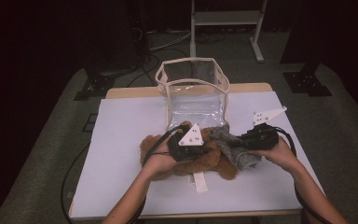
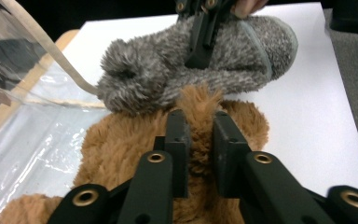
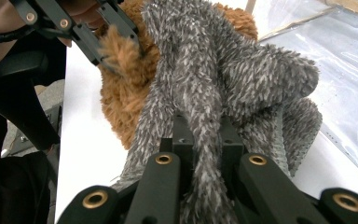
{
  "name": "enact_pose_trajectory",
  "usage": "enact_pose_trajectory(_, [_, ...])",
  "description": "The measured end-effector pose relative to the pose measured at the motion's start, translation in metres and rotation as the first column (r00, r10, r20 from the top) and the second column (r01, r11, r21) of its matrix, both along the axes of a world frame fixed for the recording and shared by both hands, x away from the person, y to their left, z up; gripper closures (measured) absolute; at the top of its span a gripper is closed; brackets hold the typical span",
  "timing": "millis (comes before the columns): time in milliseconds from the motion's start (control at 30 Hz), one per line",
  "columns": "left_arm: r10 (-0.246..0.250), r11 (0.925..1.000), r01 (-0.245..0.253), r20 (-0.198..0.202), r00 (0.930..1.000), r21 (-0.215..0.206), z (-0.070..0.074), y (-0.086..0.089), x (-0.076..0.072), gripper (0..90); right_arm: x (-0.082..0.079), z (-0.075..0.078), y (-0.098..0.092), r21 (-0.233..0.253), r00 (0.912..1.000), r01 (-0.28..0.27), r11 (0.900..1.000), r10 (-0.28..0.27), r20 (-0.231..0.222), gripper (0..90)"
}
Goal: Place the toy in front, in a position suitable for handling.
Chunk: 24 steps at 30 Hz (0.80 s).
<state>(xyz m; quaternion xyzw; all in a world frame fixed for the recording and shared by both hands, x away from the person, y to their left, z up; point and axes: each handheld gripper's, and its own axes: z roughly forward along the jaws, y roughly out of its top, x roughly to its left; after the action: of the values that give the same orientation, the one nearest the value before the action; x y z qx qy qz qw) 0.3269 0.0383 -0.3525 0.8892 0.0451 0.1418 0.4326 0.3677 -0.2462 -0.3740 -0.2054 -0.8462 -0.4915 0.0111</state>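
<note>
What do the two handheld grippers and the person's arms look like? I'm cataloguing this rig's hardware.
Both the left gripper and right gripper are black, each topped by a pale three-cornered plate with small dark dots. Their flat black jaws hang on linkage arms with brass-coloured rivets. A black cable trails from each. The forearms are bare, with no sleeves.

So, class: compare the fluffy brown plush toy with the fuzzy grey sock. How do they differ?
The fluffy brown plush toy is brown and bulky, the fuzzy grey sock speckled grey and smaller. The toy lies flat on the white mat; the sock drapes partly over it. The left gripper pinches the toy, the right gripper the sock. Both are furry.
</note>
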Motion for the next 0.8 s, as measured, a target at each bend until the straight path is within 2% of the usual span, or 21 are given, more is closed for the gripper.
enact_pose_trajectory(33, [0.000,1.0000,0.000,-0.011,0.9999,0.001,-0.002,-0.001,-0.001,71.8,0.000,0.000,0.000,-0.003,1.0000,0.000,1.000,0.000,0.001,81.6])
enact_pose_trajectory(133, [0.009,0.9997,-0.009,-0.008,0.9999,0.020,-0.005,-0.003,-0.003,52.2,0.000,0.000,-0.001,-0.002,1.0000,0.005,1.000,-0.005,0.001,81.5])
enact_pose_trajectory(267, [0.039,0.9965,-0.042,0.040,0.9985,0.073,-0.005,-0.010,-0.007,25.8,0.001,0.000,-0.003,-0.004,0.9999,0.013,1.000,-0.013,0.000,81.5])
enact_pose_trajectory(367, [0.082,0.9907,-0.088,0.065,0.9946,0.103,-0.006,-0.010,-0.008,15.3,0.001,0.000,-0.005,-0.001,0.9998,0.018,1.000,-0.018,0.000,81.5])
enact_pose_trajectory(433, [0.092,0.9885,-0.098,0.051,0.9944,0.115,-0.009,-0.011,-0.006,8.7,0.001,0.000,-0.006,0.000,0.9998,0.019,1.000,-0.019,-0.001,81.6])
enact_pose_trajectory(533, [0.087,0.9869,-0.093,0.053,0.9948,0.131,-0.015,-0.015,-0.006,4.5,0.002,0.000,-0.006,0.000,0.9998,0.020,1.000,-0.020,0.000,81.5])
enact_pose_trajectory(633, [0.093,0.9817,-0.107,0.095,0.9912,0.158,-0.021,-0.019,-0.005,2.9,0.002,0.000,-0.005,0.002,0.9998,0.020,1.000,-0.020,0.001,81.5])
enact_pose_trajectory(667, [0.086,0.9794,-0.105,0.113,0.9899,0.172,-0.022,-0.020,-0.004,2.9,0.002,0.000,-0.005,0.003,0.9998,0.022,1.000,-0.022,0.000,81.5])
enact_pose_trajectory(733, [0.099,0.9655,-0.135,0.164,0.9815,0.223,-0.026,-0.021,0.000,5.7,0.002,0.000,-0.006,0.004,0.9997,0.023,1.000,-0.023,-0.001,81.5])
enact_pose_trajectory(767, [0.102,0.9634,-0.139,0.166,0.9809,0.230,-0.028,-0.020,0.002,6.3,0.003,0.000,-0.006,0.003,0.9997,0.022,1.000,-0.022,0.001,81.6])
enact_pose_trajectory(800, [0.096,0.9642,-0.131,0.157,0.9829,0.230,-0.028,-0.019,0.004,11.2,0.003,0.000,-0.006,0.004,0.9997,0.023,1.000,-0.023,0.001,81.5])
